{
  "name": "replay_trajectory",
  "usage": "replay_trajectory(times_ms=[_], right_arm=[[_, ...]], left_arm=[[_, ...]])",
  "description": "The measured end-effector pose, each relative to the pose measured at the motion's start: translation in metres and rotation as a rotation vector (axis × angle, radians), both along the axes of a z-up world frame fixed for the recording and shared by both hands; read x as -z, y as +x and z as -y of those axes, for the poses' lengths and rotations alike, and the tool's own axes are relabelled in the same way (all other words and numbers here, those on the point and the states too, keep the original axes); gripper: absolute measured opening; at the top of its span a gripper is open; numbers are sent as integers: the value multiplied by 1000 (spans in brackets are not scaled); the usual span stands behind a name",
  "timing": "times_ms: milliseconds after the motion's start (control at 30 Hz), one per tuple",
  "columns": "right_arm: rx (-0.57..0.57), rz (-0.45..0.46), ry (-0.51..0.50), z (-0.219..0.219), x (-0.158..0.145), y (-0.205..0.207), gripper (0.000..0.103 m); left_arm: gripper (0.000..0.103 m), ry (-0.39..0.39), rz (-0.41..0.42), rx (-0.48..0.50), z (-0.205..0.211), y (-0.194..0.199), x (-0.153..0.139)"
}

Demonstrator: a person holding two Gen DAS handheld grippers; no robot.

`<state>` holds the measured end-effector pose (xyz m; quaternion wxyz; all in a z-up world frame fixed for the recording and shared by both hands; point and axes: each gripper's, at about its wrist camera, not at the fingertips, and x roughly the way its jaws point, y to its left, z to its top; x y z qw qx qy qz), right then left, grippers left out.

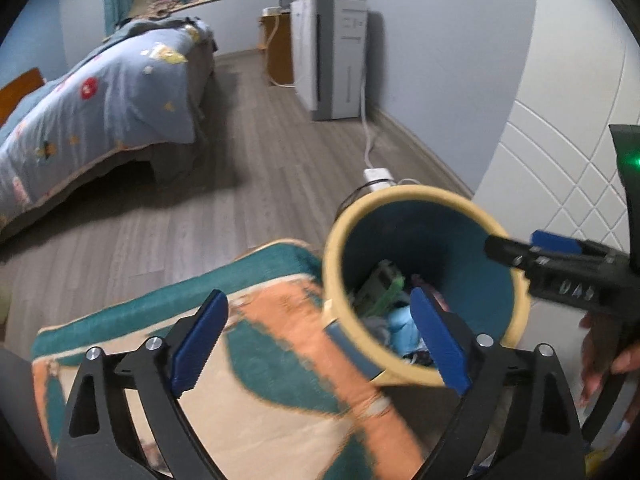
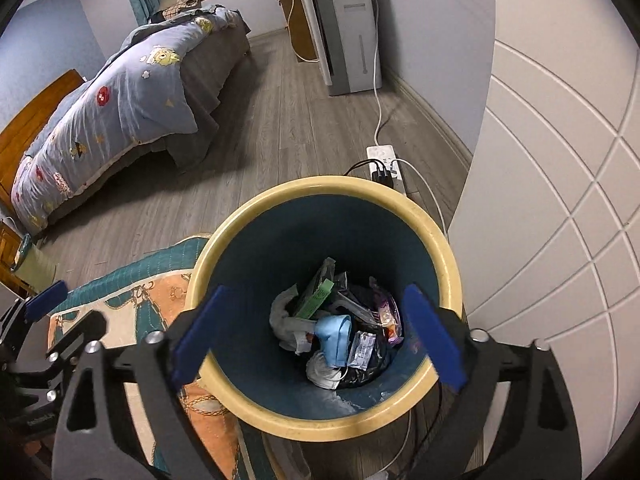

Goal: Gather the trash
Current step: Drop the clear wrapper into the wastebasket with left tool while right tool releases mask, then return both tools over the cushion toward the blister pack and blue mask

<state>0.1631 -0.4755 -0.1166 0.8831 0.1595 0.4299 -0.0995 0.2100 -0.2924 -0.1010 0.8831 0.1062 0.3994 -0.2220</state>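
A round trash bin (image 2: 324, 426) with a cream rim and dark blue inside stands on the wood floor by a rug. It holds several pieces of trash (image 2: 340, 320): a green box, a blue mask, wrappers, grey cloth. My right gripper (image 2: 316, 334) is open and empty, held over the bin's mouth. My left gripper (image 1: 320, 338) is open and empty, above the rug and the bin's left rim (image 1: 336, 312). The right gripper (image 1: 536, 254) shows in the left wrist view over the bin's right side. The left gripper's finger (image 2: 44, 300) shows at the left edge of the right wrist view.
A teal, orange and cream rug (image 2: 132, 304) lies left of the bin. A power strip (image 2: 386, 170) with cables lies on the floor behind it. A white wardrobe door (image 2: 560, 200) stands to the right. A bed (image 2: 120, 108) is at the left, an air purifier (image 2: 344, 28) at the back.
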Motion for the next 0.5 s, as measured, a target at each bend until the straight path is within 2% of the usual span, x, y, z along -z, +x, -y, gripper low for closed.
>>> replay_trajectory(times_ms=[67, 200, 500], right_arm=[[-3, -5, 0, -4, -2, 0, 97], [-38, -17, -14, -20, -6, 2, 97], [-198, -30, -139, -81, -28, 3, 97]], left_arm=[[94, 16, 19, -28, -17, -4, -5], [95, 12, 23, -81, -54, -9, -15], [97, 62, 56, -213, -155, -48, -40]])
